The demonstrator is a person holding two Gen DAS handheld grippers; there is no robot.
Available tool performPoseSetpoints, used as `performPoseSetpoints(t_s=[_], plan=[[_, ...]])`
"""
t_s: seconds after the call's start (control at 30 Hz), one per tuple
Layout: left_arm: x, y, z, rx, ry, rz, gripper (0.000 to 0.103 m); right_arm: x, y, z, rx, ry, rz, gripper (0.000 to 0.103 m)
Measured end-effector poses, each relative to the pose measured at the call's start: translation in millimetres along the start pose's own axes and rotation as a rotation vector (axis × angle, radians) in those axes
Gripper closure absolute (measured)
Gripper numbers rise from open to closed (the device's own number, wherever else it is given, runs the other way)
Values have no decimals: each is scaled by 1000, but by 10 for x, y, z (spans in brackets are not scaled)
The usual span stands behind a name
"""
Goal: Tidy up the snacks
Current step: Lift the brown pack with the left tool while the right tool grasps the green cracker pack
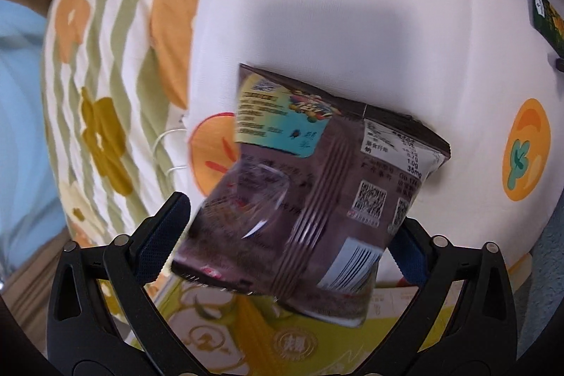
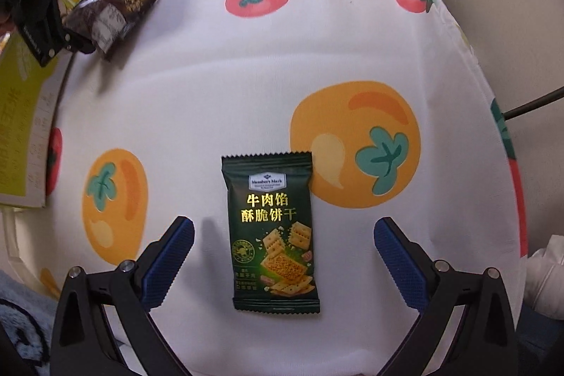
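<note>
Left gripper (image 1: 285, 231): your jaws straddle the brown snack packet (image 1: 310, 185), which sits between the blue pads; whether the pads actually press on it I cannot tell, since the packet is blurred and covers the right pad.

Brown snack packet: back side up, barcode and QR codes showing, its far end over the white cloth, its near end over the yellow printed box (image 1: 246, 333).

Yellow printed box: lies at the near edge under your left gripper; in the right wrist view it sits at the far left. Nothing can be seen inside it (I judge it the likely place for the snacks, but that is a guess).

Right gripper (image 2: 283, 252): your jaws stand wide apart, one on each side of the green cracker packet (image 2: 273, 235), touching nothing.

Green cracker packet: flat on the cloth, face up, lengthwise between your pads, well apart from the brown one.

Progress: early, as I judge it; neither packet is stowed, both remain to be sorted.

Surface: a tablecloth (image 2: 317, 59), white, printed with orange and red fruits, green stripes along its far edge.

Room: a pale blue shape and beige floor beyond the table; little else is clear.
</note>
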State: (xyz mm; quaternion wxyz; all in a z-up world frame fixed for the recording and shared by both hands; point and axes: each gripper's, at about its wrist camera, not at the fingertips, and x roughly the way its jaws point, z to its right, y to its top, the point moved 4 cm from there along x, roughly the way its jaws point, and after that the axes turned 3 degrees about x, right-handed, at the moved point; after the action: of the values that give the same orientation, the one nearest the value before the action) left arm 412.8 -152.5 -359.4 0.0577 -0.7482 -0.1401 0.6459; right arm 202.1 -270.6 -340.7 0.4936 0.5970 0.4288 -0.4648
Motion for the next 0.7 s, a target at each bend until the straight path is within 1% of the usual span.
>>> performPoseSetpoints(t_s=[0.03, 0.1, 0.17, 0.2, 0.27, 0.3, 0.33, 0.37, 0.47, 0.53, 0.57, 0.6, 0.7], plan=[[5, 12, 25, -3, -6, 6, 18, 14, -14, -12, -3, -2, 6, 11], [9, 28, 61, -19, -19, 10, 19, 26, -39, -30, -8, -7, 14, 12], [1, 48, 103, -30, -30, 15, 22, 20, -56, -42, -21, -24, 28, 15], [-9, 57, 128, -34, -31, 16, 25, 14, -64, -43, -26, -35, 35, 17], [-25, 73, 162, -50, -21, 12, 28, 7, -77, -31, -29, -44, 45, 19], [-41, 78, 176, -57, -22, 14, 30, -2, -82, -24, -28, -47, 53, 22], [-59, 85, 191, -62, -28, 20, 30, -12, -87, -22, -31, -46, 59, 26], [-70, 89, 204, -68, -34, 24, 31, -25, -93, -22, -37, -46, 65, 28], [-81, 101, 267, -90, -37, 22, 32, -60, -125, -36, -55, -41, 81, 39], [-101, 115, 332, -99, -43, 29, 32, -97, -214, -102, -67, -39, 98, 55], [-111, 121, 365, -106, -43, 33, 32, -120, -220, -118, -73, -37, 105, 59], [-126, 128, 404, -115, -44, 37, 32, -131, -223, -118, -78, -36, 111, 62], [-172, 144, 511, -130, -50, 50, 33, -137, -249, -164, -96, -38, 114, 63]])
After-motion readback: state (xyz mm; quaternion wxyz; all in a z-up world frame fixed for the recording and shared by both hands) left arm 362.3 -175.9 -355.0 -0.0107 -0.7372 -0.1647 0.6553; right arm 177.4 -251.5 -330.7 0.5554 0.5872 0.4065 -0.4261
